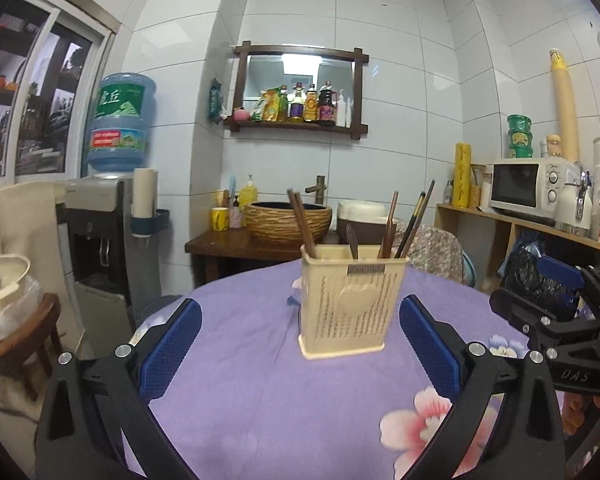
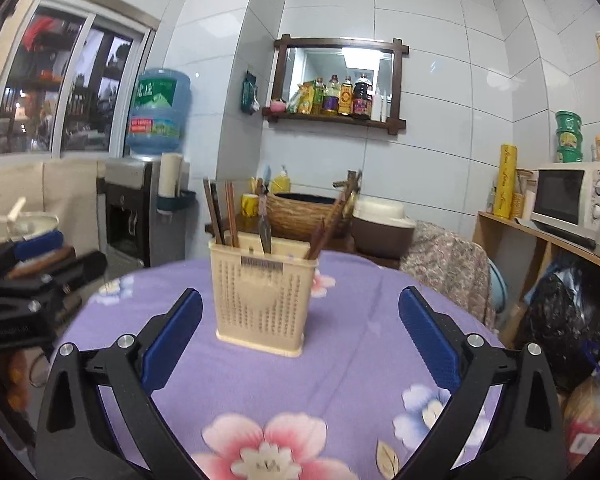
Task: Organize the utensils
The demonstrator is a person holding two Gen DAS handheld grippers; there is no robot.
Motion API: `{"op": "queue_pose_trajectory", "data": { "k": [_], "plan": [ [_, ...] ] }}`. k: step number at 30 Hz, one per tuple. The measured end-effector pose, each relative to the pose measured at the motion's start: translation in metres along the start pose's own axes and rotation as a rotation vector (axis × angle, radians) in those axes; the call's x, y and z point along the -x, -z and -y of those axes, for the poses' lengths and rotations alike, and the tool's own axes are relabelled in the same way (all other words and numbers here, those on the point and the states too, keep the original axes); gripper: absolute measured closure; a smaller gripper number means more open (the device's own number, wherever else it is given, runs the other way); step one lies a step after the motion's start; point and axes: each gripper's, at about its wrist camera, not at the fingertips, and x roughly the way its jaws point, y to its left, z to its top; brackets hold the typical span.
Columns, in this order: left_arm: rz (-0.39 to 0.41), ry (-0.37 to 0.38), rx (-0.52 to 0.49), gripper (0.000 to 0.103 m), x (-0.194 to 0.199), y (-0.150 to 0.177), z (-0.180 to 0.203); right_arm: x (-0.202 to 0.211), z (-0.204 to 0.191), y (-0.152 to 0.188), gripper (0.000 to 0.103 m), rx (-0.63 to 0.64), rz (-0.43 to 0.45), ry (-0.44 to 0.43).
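Note:
A cream perforated utensil holder [image 1: 352, 304] stands upright on the purple floral tablecloth [image 1: 260, 380] of a round table. Brown chopsticks [image 1: 302, 220] lean out of its left side and more chopsticks [image 1: 414, 220] out of its right, with a dark flat utensil [image 1: 352, 240] between them. My left gripper [image 1: 300, 303] is open and empty, short of the holder. My right gripper [image 2: 301, 293] is open and empty too, with the holder [image 2: 260, 300] ahead of it, slightly left. Each gripper shows at the edge of the other's view: right gripper [image 1: 556, 292], left gripper [image 2: 40, 256].
Beyond the table stand a water dispenser [image 1: 104, 216], a wooden side table with a woven basin [image 1: 288, 220], and a chair draped in floral cloth [image 2: 448, 264]. A microwave [image 1: 524, 184] sits on a shelf at the right. A small wooden chair [image 1: 24, 344] is at the left.

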Motion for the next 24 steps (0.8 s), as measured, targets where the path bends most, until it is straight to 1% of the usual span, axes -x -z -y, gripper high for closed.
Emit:
{"op": "queue_pose_trajectory", "data": {
  "k": [3, 6, 8, 10, 12, 16, 20, 24],
  "plan": [
    [0.002, -0.009, 0.016, 0.005, 0.018, 0.02, 0.001, 0.014, -0.001, 0.029, 0.006, -0.033, -0.036, 0.004],
    [0.006, -0.057, 0.021, 0.005, 0.039, 0.038, 0.003, 0.032, 0.002, 0.056, 0.006, -0.108, -0.073, 0.011],
    [-0.004, -0.079, 0.032, 0.005, 0.051, 0.046, 0.004, 0.045, 0.001, 0.067, 0.006, -0.122, -0.072, 0.036],
    [0.01, -0.097, 0.058, 0.005, 0.067, 0.052, 0.003, 0.063, -0.004, 0.077, 0.006, -0.12, -0.059, 0.07],
    [0.025, -0.114, 0.07, 0.005, 0.079, 0.057, 0.002, 0.076, -0.008, 0.083, 0.006, -0.11, -0.059, 0.085],
    [0.01, -0.135, 0.034, 0.005, 0.094, 0.065, 0.01, 0.096, -0.019, 0.091, 0.006, -0.08, -0.061, 0.102],
    [-0.022, -0.122, 0.04, 0.005, 0.095, 0.068, 0.009, 0.104, -0.021, 0.092, 0.006, -0.099, -0.071, 0.075],
    [-0.007, -0.125, 0.038, 0.005, 0.102, 0.071, 0.01, 0.113, -0.025, 0.086, 0.006, -0.079, -0.037, 0.081]
  ]
}}
